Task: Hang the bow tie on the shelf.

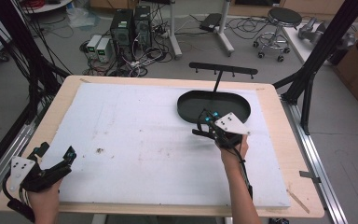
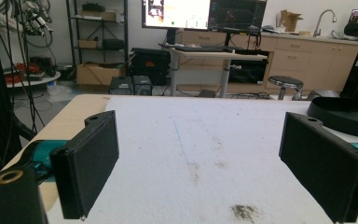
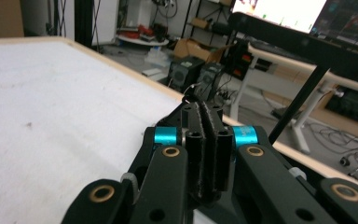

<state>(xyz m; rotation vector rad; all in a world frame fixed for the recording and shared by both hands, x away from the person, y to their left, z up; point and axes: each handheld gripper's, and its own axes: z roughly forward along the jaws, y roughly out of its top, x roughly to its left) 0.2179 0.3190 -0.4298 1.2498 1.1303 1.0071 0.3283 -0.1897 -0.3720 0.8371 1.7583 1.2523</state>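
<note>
a: where is the black tray found?
b: at two o'clock, just past the right gripper, pressed closed on nothing. the left gripper is held wide, empty.
a: handling?
b: judged stiff, light; best taken by the rim.

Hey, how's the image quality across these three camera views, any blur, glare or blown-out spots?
High view: evenly lit, slightly soft, with only faint shadows on the white mat. Left gripper view: the monitors glare bright, and the near fingers look soft. Right gripper view: the screen at top is blown out, the background blurred, and the closed fingers fairly sharp.
</note>
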